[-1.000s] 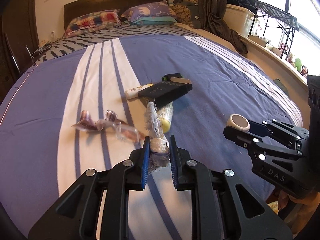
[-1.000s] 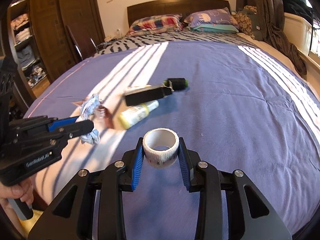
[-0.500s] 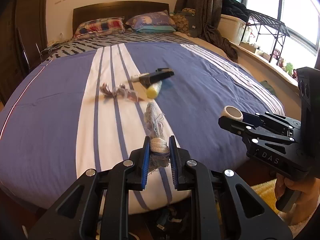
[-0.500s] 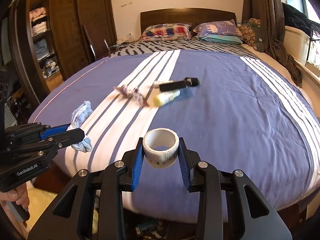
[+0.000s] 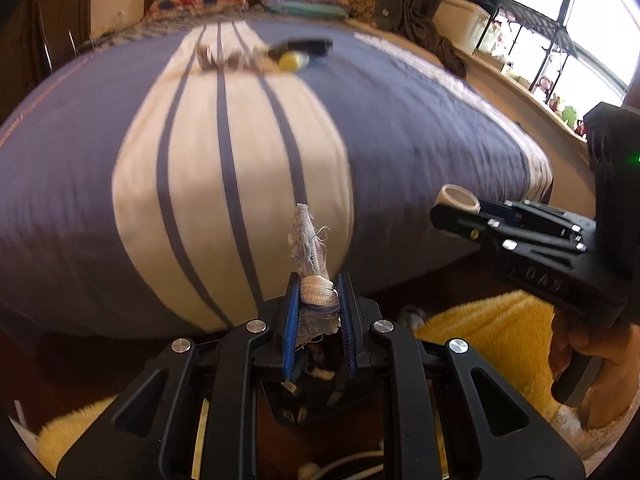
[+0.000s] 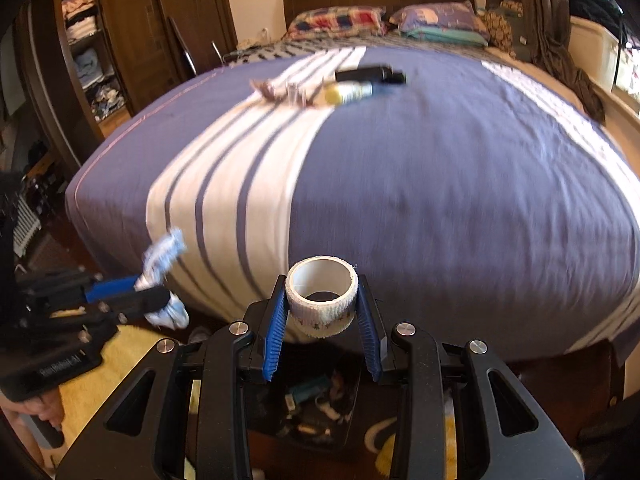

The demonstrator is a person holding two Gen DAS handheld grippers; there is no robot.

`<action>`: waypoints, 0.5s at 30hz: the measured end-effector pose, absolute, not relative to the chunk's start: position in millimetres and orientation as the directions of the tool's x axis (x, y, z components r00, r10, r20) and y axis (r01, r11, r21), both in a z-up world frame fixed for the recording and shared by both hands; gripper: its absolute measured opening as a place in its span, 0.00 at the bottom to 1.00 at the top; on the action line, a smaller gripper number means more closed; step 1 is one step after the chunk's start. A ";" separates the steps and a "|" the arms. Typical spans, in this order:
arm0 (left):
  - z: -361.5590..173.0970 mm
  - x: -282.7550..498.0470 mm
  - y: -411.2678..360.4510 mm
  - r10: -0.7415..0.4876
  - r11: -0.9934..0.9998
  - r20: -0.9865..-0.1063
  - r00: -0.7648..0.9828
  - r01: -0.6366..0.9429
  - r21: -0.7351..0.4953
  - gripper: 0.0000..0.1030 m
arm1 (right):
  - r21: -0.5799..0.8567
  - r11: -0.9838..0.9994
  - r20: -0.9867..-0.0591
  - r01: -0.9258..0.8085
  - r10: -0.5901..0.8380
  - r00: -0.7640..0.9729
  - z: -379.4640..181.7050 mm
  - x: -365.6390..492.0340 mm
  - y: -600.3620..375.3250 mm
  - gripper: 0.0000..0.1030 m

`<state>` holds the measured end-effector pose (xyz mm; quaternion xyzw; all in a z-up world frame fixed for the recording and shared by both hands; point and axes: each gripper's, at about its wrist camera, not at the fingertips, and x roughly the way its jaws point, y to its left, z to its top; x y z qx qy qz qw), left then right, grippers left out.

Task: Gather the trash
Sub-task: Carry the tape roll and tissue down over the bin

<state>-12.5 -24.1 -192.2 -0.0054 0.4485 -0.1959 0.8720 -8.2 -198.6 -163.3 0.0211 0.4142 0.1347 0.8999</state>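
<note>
Clamped between the blue pads of the left gripper (image 5: 318, 300) is a frayed rag (image 5: 311, 248), a pale blue-and-white scrap with loose threads and a woven tan band where the jaws pinch it; its long axis runs forward along the fingers, the ragged end pointing away toward the bed. Beside it the right gripper (image 6: 322, 300) holds a tape roll (image 6: 322, 292) across its width, white and slightly grubby, its open core facing up and a little toward the camera. Both grippers hang just off the foot of the bed (image 6: 460, 200), above a dark bin of scraps (image 6: 312, 404) on the floor beside a yellow fluffy rug (image 5: 492, 332). Farther up the purple cover with white stripes lie a crumpled wrapper (image 6: 280, 90), a yellowish bottle (image 6: 346, 93) lying on its side and a black box (image 6: 370, 74), close together. Pillows (image 6: 340, 20) rest against the headboard.
</note>
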 end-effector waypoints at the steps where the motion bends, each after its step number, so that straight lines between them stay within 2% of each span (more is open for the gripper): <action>1: -201.7 -14.8 -24.8 -0.346 0.923 -0.792 0.503 0.335 -0.191 0.17 | 0.152 0.963 -0.745 -0.222 0.259 0.615 -168.6 -11.0 -197.8 0.33; 15: -332.7 -10.3 -35.0 -0.314 0.926 -0.904 0.289 0.305 -0.224 0.17 | 0.177 0.966 -0.850 -0.187 0.246 0.466 -271.8 -11.6 -182.6 0.33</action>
